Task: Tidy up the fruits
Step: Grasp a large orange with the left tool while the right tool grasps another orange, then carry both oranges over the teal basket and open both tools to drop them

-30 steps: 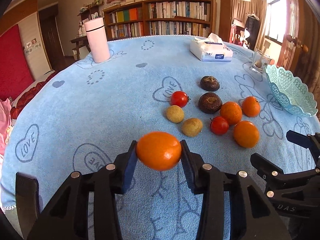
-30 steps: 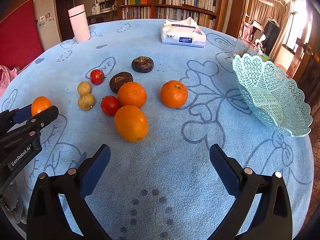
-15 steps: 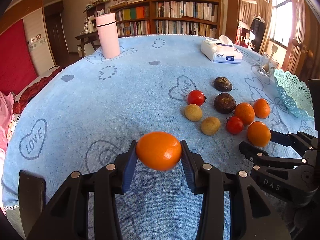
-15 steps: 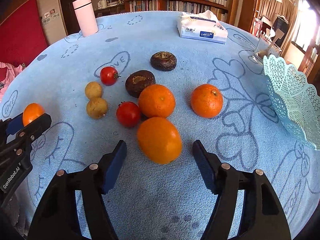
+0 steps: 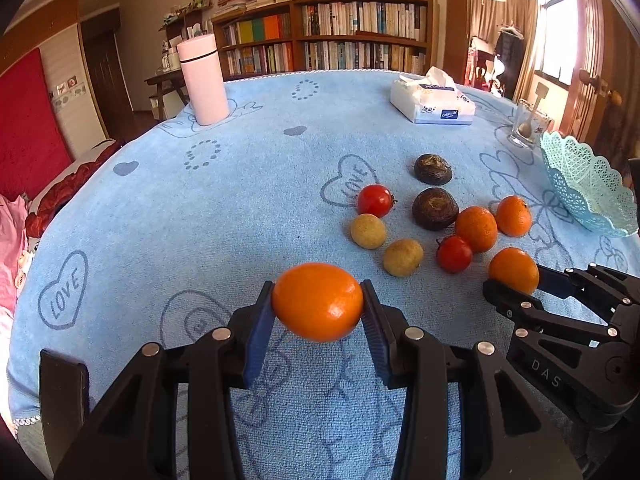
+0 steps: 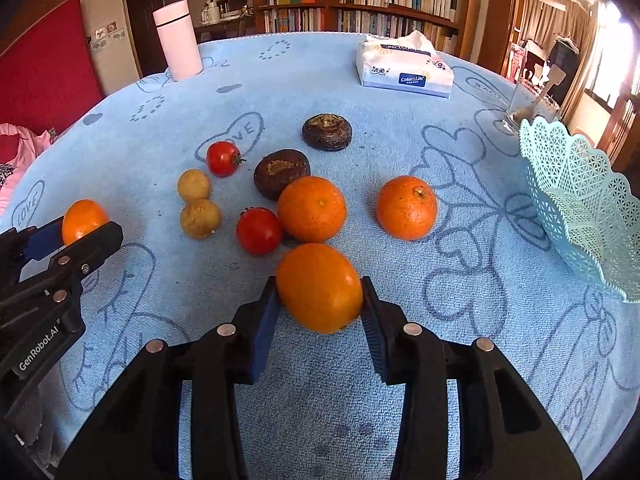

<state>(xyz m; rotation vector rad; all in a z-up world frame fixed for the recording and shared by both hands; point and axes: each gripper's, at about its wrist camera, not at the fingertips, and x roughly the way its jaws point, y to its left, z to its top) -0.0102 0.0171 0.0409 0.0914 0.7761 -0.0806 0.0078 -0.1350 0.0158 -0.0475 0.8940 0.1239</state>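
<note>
Jaws of the right gripper (image 6: 320, 304) have just been closing onto an orange (image 6: 319, 287) on the cloth; the basket (image 6: 580, 208) lies ahead to its right. The left gripper (image 5: 318, 308) clamps another orange (image 5: 317, 301), farther from the basket.

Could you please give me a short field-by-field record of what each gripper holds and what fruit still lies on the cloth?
left gripper: shut on an orange, held clear of the cloth
right gripper: jaws just closed onto the nearest orange, pads against both its sides
loose oranges: two
tomatoes: two
small tan fruits: two, side by side
dark brown fruits: two
basket: at the right edge, nothing visible inside
surface: blue cloth
</note>
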